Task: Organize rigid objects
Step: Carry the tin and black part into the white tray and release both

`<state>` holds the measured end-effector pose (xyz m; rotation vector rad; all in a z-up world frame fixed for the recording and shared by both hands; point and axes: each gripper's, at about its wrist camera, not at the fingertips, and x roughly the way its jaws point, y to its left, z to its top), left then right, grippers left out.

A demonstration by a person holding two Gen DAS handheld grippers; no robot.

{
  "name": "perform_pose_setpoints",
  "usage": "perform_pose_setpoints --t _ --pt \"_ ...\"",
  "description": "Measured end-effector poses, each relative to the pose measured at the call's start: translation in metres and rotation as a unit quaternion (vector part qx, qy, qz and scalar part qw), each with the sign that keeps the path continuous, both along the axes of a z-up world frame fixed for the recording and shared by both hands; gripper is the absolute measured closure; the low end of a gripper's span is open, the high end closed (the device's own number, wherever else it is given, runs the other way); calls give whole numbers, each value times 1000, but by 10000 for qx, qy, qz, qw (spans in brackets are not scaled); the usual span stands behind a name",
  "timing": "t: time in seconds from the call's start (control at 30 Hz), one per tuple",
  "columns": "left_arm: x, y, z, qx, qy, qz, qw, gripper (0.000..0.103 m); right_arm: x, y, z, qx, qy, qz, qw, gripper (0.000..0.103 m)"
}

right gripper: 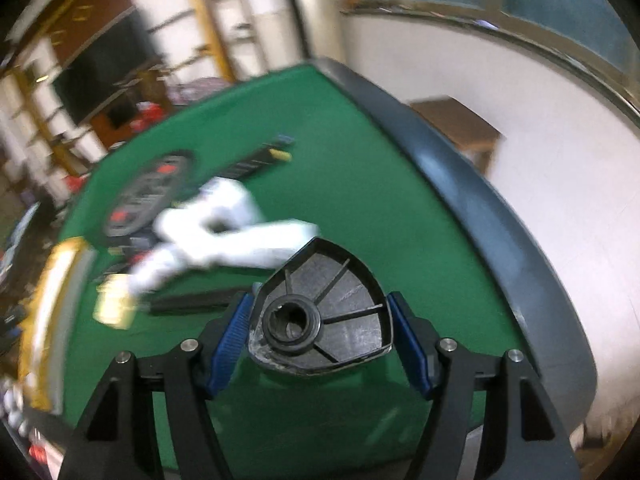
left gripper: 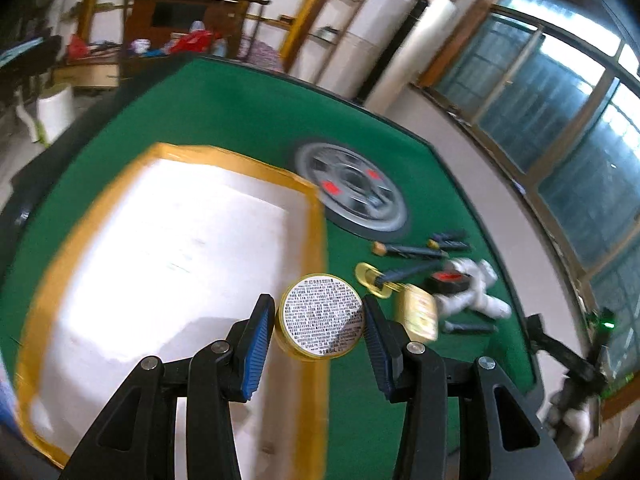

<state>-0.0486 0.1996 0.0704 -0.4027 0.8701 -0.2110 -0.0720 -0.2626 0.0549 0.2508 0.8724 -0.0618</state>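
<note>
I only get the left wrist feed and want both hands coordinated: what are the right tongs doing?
Observer: The right tongs are shut on a black ribbed piece, with a blue pad on each side.
Operator: What shape is it?
Observer: A rounded triangle, with a round socket near one corner.
Operator: Where is it over the table?
Observer: Over the green table, close to its dark rim.
</note>
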Motion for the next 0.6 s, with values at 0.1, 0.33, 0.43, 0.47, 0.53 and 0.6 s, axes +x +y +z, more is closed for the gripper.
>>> perform_pose_setpoints --t 0.1,0.33,0.43,0.47,0.53,0.6 --pt "13 18 0 179 38 168 9997 56 12 51 21 95 -206 713 9972 35" --pt "46 44 -10 248 189 298 9991 56 55 192 35 479 -86 2345 9709 35" --pt "62 56 -16 233 303 341 9987 56 69 248 36 389 -123 2832 9582 35" --pt "68 58 -18 248 343 357 9985 56 72 265 35 395 -115 2949 9546 35" --pt "78 65 -22 253 420 402 9980 56 81 300 34 333 -111 3201 9467 35" --pt "89 71 -27 235 480 381 9978 56 90 333 33 89 -155 3398 9403 35"
